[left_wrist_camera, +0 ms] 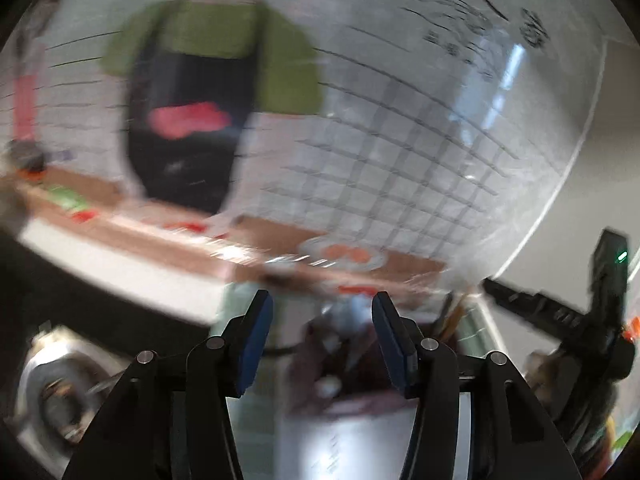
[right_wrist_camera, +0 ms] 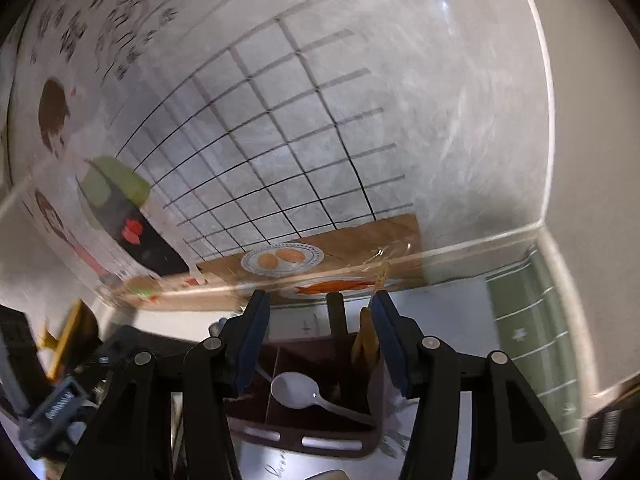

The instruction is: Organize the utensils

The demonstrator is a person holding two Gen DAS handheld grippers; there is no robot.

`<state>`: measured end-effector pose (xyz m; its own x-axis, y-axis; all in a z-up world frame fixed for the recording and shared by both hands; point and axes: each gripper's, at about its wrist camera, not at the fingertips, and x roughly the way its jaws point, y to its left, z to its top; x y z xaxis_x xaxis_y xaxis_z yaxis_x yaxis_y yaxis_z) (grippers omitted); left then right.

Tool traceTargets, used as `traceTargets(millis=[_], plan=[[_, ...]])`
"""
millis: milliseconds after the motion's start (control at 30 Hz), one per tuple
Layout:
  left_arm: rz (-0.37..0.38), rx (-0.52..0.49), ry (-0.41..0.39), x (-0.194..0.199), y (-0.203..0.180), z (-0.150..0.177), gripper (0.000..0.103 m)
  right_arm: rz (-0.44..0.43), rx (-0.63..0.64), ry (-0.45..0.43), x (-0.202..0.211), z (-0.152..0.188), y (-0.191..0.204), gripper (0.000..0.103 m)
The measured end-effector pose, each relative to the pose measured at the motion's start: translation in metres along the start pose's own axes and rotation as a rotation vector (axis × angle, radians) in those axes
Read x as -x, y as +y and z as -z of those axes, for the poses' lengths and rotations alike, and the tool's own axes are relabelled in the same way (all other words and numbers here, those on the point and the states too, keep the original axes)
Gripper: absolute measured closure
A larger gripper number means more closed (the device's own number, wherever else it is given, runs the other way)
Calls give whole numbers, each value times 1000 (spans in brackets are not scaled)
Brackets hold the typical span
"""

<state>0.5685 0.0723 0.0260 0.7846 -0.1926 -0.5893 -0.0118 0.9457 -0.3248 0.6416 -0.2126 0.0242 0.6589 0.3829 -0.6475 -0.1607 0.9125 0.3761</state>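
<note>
Utensils already stand or lie in the dark-red divided caddy [right_wrist_camera: 304, 420], which is the landmark for everything else. A white plastic spoon [right_wrist_camera: 298, 392] lies in its front middle compartment, bowl up, with the handle reaching to the right wall. Behind the spoon, a black handle [right_wrist_camera: 335, 312] and a wooden utensil [right_wrist_camera: 368, 332] stand upright in the rear compartments.

The right gripper [right_wrist_camera: 318, 340] hangs above the caddy with its blue pads spread; nothing is between them, and the wooden utensil is just beside the right pad, though I cannot tell if they touch. The left gripper [left_wrist_camera: 322, 344] is also spread and empty, pointing down over the same caddy [left_wrist_camera: 340, 376], but that view is strongly blurred and its contents are hard to read there. To the left of the caddy, a round metal item [left_wrist_camera: 52, 384] is visible in the left wrist view; what it is I cannot say.

In my judgement the task is well advanced: several pieces are sorted and both grippers are free. What is left depends on loose utensils outside the caddy, and the pictures show none clearly.
</note>
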Motion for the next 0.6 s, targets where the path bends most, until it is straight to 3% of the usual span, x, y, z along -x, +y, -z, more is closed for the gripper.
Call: traceTargets(millis=[100, 167, 300, 367, 467, 500, 533, 600], plan=[[-71, 6, 26, 28, 27, 18, 50, 48, 160, 17, 11, -3, 42, 52], [-106, 27, 59, 44, 48, 36, 50, 76, 300, 72, 5, -3, 80, 52], [-104, 86, 108, 73, 81, 74, 50, 67, 531, 205, -28, 3, 150, 55], [-110, 94, 121, 88, 90, 91, 50, 90, 700, 245, -47, 14, 188, 55], [-109, 112, 139, 109, 104, 113, 50, 118, 960, 393, -89, 43, 238, 56], [-109, 120, 142, 112, 106, 117, 50, 126, 1043, 468, -106, 57, 252, 59], [-109, 132, 144, 117, 110, 122, 50, 139, 1107, 531, -121, 69, 262, 73], [-106, 150, 144, 123, 117, 127, 50, 175, 1183, 688, -153, 90, 269, 86]])
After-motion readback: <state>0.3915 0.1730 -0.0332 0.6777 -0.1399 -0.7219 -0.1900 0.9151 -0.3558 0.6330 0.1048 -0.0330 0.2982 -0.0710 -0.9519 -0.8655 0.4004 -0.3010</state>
